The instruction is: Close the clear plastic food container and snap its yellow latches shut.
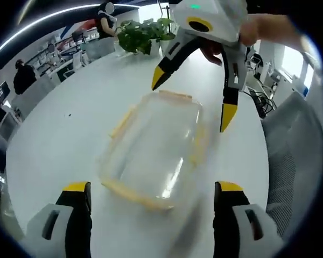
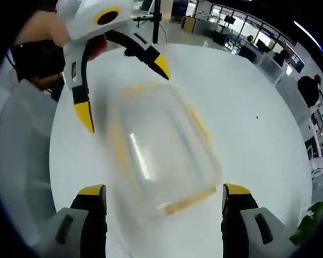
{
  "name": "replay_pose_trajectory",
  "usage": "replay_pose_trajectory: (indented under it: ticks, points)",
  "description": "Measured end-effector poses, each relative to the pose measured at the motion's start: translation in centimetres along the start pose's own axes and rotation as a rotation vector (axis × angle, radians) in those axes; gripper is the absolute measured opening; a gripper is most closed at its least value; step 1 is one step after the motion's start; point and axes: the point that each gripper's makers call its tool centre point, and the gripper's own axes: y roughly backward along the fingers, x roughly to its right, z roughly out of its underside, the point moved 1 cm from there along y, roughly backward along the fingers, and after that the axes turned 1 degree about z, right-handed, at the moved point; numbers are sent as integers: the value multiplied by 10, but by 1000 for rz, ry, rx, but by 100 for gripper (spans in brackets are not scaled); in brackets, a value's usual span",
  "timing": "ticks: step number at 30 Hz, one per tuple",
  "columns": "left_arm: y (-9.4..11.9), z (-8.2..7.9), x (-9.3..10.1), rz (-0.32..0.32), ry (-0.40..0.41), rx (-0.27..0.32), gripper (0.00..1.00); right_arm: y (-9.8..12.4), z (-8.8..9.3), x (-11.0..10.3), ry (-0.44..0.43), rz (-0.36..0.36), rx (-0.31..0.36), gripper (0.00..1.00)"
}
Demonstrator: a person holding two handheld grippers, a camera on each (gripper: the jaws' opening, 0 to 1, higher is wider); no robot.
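both grippers gaped wide — left gripper (image 1: 152,194), right gripper (image 2: 164,196); the container (image 1: 156,148) lay between them on the table (image 1: 59,140), ungripped.

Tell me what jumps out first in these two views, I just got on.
The clear plastic food container with yellow latches sits mid-table on the round white table, motion-blurred in both views. The right gripper hangs over its far end in the left gripper view, jaws spread wide; the left gripper does the same in the right gripper view. A leafy green plant stands at the table's far edge.
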Motion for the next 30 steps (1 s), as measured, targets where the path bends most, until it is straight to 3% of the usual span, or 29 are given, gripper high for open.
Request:
replay_pose_trajectory:
  ticks: [17, 30]
  points:
    - [11, 6, 11, -33, 137, 73, 95, 6, 13, -18, -123, 47, 77, 88]
    - [26, 2, 23, -61, 192, 190, 94, 11, 18, -31, -201, 93, 143, 89]
